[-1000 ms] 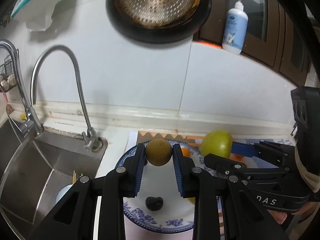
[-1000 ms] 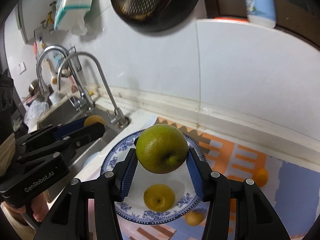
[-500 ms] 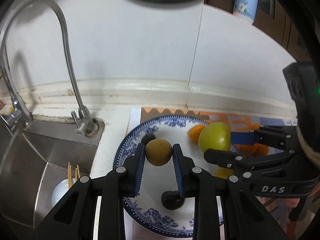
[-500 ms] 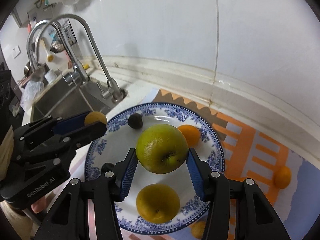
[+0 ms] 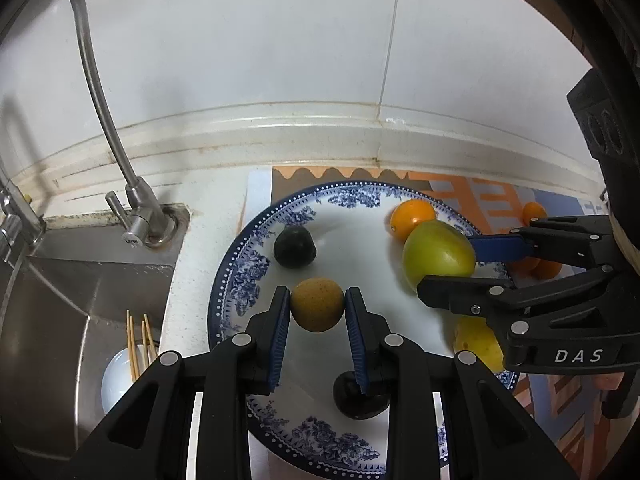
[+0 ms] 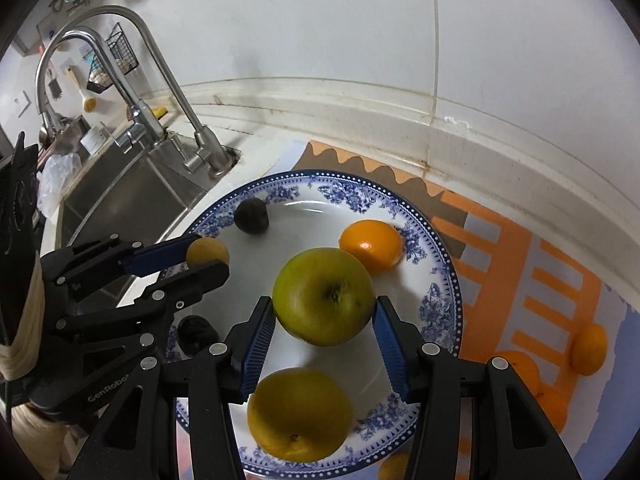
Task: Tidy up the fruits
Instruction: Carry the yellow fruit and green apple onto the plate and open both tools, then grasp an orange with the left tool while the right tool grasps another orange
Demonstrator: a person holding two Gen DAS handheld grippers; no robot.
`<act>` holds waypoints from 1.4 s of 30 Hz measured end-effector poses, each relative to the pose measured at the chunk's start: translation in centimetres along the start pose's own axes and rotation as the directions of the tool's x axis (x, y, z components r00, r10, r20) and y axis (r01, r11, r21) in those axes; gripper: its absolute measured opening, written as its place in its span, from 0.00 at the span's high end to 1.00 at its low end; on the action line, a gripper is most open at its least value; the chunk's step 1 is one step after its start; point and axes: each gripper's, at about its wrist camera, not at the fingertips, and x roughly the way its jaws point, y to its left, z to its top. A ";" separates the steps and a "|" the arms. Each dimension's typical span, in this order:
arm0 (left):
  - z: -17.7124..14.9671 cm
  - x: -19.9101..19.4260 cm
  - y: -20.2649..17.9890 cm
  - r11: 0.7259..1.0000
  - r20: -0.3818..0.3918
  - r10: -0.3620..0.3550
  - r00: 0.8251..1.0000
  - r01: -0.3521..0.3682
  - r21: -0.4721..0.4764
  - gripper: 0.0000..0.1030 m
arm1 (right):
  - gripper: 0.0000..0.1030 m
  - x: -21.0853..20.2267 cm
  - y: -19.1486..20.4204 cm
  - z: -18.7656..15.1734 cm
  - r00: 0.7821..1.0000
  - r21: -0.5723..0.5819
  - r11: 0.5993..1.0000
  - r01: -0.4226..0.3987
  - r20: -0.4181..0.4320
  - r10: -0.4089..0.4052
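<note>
My left gripper [image 5: 317, 305] is shut on a small brown round fruit [image 5: 317, 304] and hangs over the left half of a blue-and-white plate [image 5: 248, 276]. My right gripper [image 6: 325, 307] is shut on a green apple [image 6: 323, 295] above the plate [image 6: 444, 276], to the right of the left gripper [image 6: 208, 258]. On the plate lie an orange [image 6: 371, 245], a yellow citrus fruit [image 6: 299, 414] and two dark fruits [image 6: 251, 216] [image 5: 295, 246]. The second dark fruit [image 5: 360, 398] is partly hidden behind my left fingers.
A steel sink [image 5: 52, 300] with a tall tap [image 5: 100, 96] lies left of the plate; a white bowl with chopsticks [image 5: 128, 364] sits in it. Small oranges [image 6: 590, 348] lie on the orange-patterned mat [image 6: 532, 292] to the right. The tiled wall [image 5: 280, 60] stands close behind.
Both grippers have come down toward the plate with their fruit still held, tilting more steeply downward. The plate and its fruit now fill more of both views.
</note>
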 end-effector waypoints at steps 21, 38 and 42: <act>0.5 -6.5 -2.5 1.000 0.112 0.013 0.994 -0.012 -0.007 0.49 | 0.48 -6.7 0.5 -1.3 0.983 -0.025 0.998 0.054 0.174 -0.049; 0.1 -11.3 -9.0 0.997 0.231 -0.049 0.972 0.035 0.064 0.36 | 0.37 -16.0 -1.8 -5.5 0.909 0.040 0.980 0.194 0.367 -0.196; -0.1 -11.1 -10.7 0.992 0.235 -0.072 0.969 0.046 0.117 0.36 | 0.37 -17.6 -2.7 -6.7 0.888 0.054 0.968 0.245 0.389 -0.246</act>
